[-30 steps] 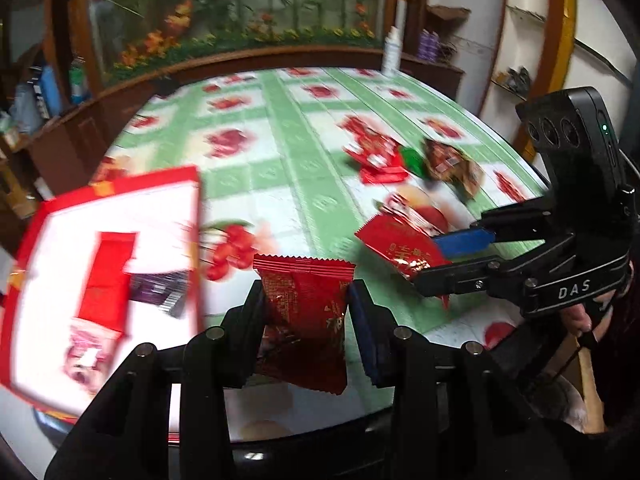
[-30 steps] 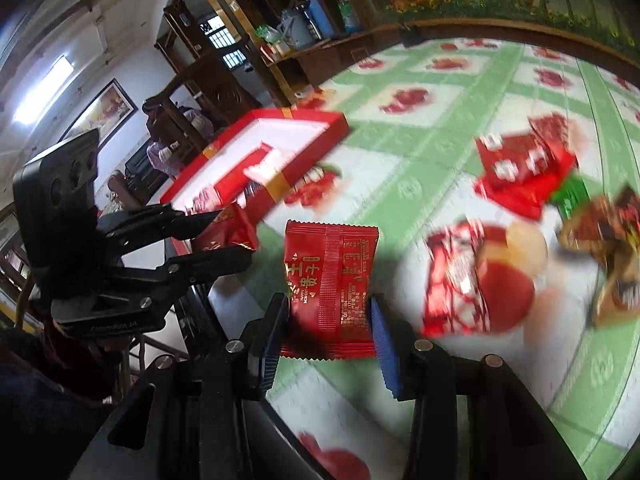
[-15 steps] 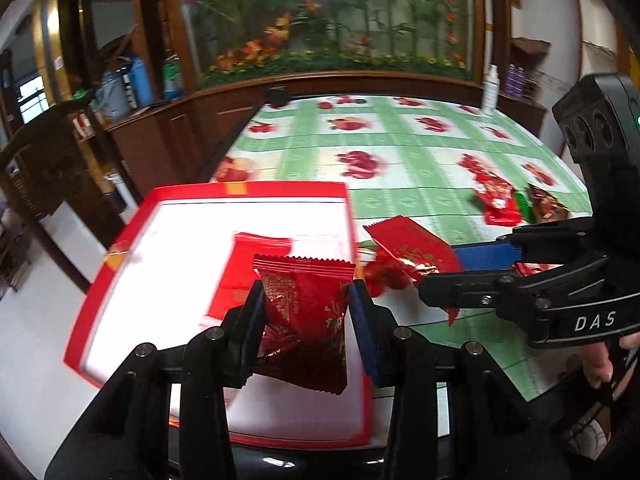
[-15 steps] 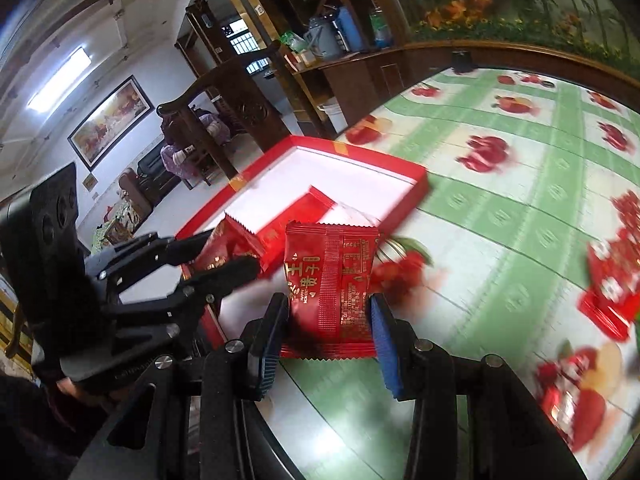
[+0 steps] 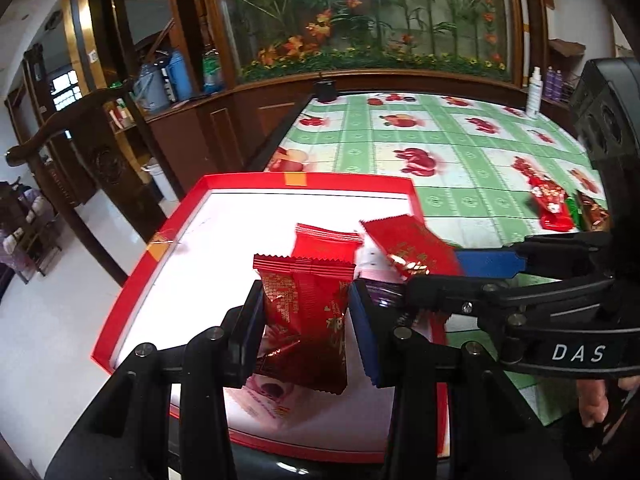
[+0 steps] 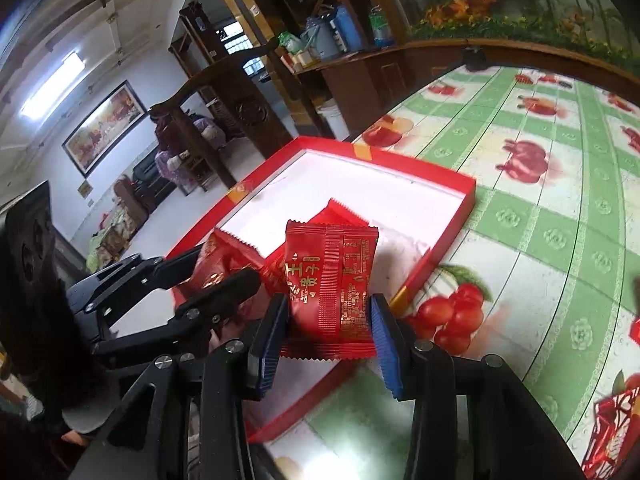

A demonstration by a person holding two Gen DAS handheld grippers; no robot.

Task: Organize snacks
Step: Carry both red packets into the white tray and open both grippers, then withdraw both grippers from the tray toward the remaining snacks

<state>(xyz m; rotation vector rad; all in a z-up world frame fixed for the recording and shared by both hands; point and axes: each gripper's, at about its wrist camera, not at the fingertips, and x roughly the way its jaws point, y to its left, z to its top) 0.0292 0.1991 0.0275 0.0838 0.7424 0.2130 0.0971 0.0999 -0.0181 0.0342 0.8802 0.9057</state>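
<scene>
Over shallow red cardboard box with white floor (image 5: 256,240): your left gripper (image 5: 308,320) clamps dark red foil snack packet (image 5: 306,312), packet upright between pads. Your right gripper (image 6: 330,328) pinches bright red crimped snack packet (image 6: 330,276) just beside it, above box's right rim, over green checked fruit-print tablecloth (image 6: 540,240).

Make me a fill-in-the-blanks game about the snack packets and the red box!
1. Each gripper holds a snack packet whose colour is ____.
2. The left gripper and the right gripper both hold their packets over the red ____.
3. The inside bottom of the box is coloured ____.
4. The tablecloth has green stripes and pictures of ____.

Missing words: red; box; white; fruit
</scene>
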